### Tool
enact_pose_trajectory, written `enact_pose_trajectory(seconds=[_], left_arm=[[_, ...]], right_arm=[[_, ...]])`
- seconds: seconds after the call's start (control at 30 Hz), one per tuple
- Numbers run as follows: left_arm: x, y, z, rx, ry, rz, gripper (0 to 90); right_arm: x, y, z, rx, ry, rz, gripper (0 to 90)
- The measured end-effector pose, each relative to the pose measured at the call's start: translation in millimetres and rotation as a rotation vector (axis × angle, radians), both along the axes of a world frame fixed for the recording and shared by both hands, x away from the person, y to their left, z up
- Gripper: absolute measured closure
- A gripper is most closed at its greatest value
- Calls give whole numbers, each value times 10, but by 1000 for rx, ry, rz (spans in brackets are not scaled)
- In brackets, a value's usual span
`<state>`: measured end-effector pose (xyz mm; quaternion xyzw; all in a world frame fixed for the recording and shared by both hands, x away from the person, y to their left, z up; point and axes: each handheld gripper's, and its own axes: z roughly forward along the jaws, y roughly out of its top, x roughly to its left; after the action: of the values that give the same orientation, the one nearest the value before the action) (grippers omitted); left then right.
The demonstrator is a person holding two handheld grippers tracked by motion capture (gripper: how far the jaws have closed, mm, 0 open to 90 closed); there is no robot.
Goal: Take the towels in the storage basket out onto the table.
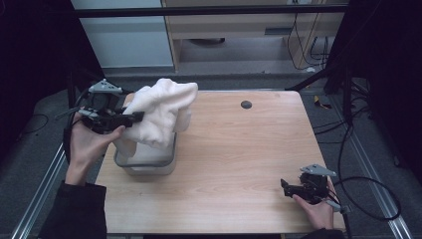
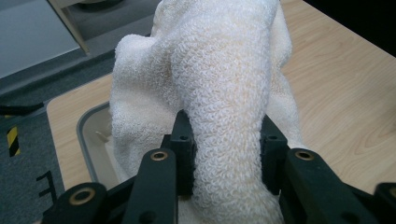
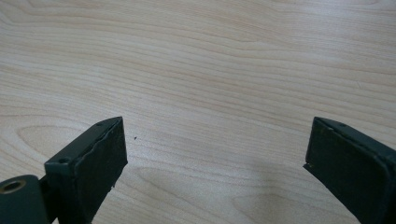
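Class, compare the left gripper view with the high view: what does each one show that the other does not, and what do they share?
Left gripper view alone: the looped terry weave of the white towel, and a thick fold of it pinched between the left gripper's black jaws.

High view alone: the right gripper low over the wooden table near its right front corner, the person's hands and sleeves, a dark round spot on the tabletop, and the floor around the table.

Both: the towel lifted above the grey bin, and the table.
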<state>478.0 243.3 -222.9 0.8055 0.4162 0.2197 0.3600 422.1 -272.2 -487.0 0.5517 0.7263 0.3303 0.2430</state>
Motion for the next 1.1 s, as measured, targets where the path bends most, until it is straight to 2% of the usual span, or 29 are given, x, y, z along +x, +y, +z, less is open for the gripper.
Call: enact_pose_trajectory(seconds=[0.3,0.33,0.5,0.87,1.1], left_arm=[[-32,-228,61,17,-5,-64,663],[-34,-253,73,18,-18,-73,663],[-61,-394,107,26,-24,-112,662],[-61,-730,101,47,-2,-184,662],[-80,-934,90,42,0,-238,662]], right_arm=[[-3,-5,8,3,-1,-10,54],[-4,-6,9,3,-2,-11,53],[-7,-20,19,3,-7,-7,53],[-18,-28,28,2,-10,-7,54],[-26,-32,29,0,-9,-6,55]])
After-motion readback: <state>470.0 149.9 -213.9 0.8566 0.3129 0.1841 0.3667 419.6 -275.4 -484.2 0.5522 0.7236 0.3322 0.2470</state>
